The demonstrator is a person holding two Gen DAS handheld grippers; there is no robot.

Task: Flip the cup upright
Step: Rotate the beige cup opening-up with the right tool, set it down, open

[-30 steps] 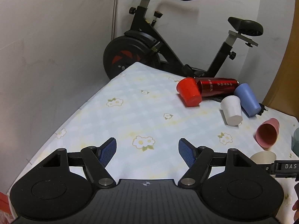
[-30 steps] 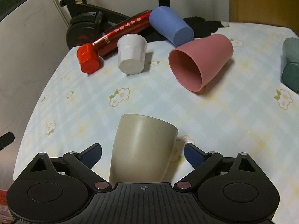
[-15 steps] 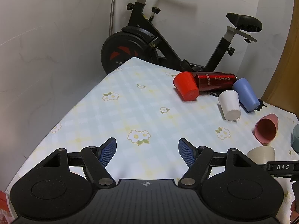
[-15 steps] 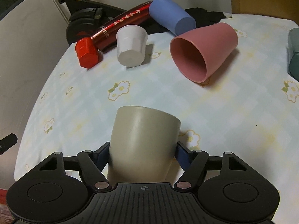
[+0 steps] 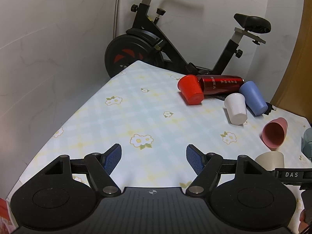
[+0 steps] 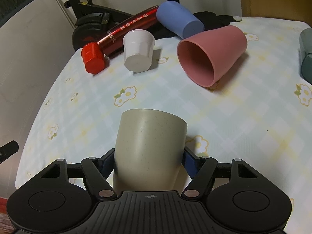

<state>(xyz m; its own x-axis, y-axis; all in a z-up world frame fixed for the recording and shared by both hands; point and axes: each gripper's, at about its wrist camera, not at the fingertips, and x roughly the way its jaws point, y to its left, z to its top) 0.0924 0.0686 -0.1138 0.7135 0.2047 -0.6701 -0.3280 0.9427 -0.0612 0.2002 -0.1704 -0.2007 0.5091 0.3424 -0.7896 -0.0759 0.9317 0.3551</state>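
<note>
A beige cup (image 6: pixel 150 144) stands upside down, base up, on the flowered tablecloth (image 6: pixel 243 128). My right gripper (image 6: pixel 148 160) is shut on its lower wall, blue pads pressed to both sides. The cup's mouth is hidden behind the gripper body. The same cup (image 5: pixel 270 159) shows at the right edge of the left wrist view, with the right gripper behind it. My left gripper (image 5: pixel 153 157) is open and empty, held above the tablecloth (image 5: pixel 136 117) to the left of the cup.
A pink cup (image 6: pixel 212 54) lies on its side with its mouth toward me. A white cup (image 6: pixel 138 52) is upside down. A blue cup (image 6: pixel 179 21), a red bottle (image 6: pixel 120 35) with a red cap and a grey-green cup (image 6: pixel 306 52) lie behind. An exercise bike (image 5: pixel 156 44) stands past the table.
My right gripper has closed its fingers onto the beige cup. The left gripper has tilted up a little and stays open.
</note>
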